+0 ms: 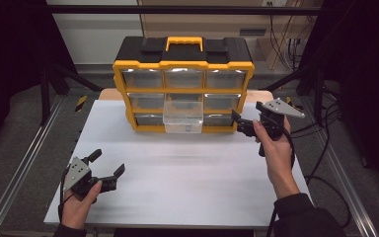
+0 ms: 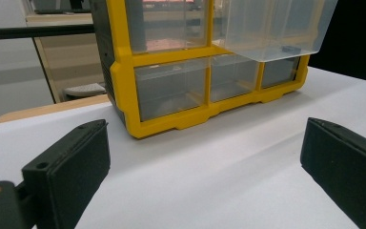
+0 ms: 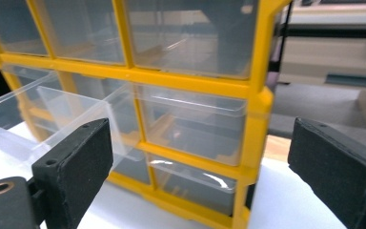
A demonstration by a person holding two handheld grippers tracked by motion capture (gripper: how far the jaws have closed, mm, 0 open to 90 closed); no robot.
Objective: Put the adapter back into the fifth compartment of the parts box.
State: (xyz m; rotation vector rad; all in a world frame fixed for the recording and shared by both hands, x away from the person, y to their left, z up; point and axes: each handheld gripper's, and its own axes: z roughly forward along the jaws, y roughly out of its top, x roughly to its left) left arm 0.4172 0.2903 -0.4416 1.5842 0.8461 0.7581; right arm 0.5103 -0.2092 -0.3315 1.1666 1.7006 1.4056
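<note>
drawer [image 1: 183, 118] pulled out, right gripper [image 1: 240, 124] just beside it, empty

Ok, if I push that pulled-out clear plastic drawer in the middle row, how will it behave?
The clear plastic drawer looks thin-walled and seems to hold nothing, so it is probably light and should slide easily. It juts far out of the yellow organiser cabinet, so an off-centre push may skew or jam it. The right gripper, jaws open, is nearest.

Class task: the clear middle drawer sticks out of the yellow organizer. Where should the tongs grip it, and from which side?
Grip the front wall of the clear drawer, coming from the front, one jaw over the open top. It juts past the yellow organizer, so that wall is probably free. The right tongs, open, are nearest.
</note>
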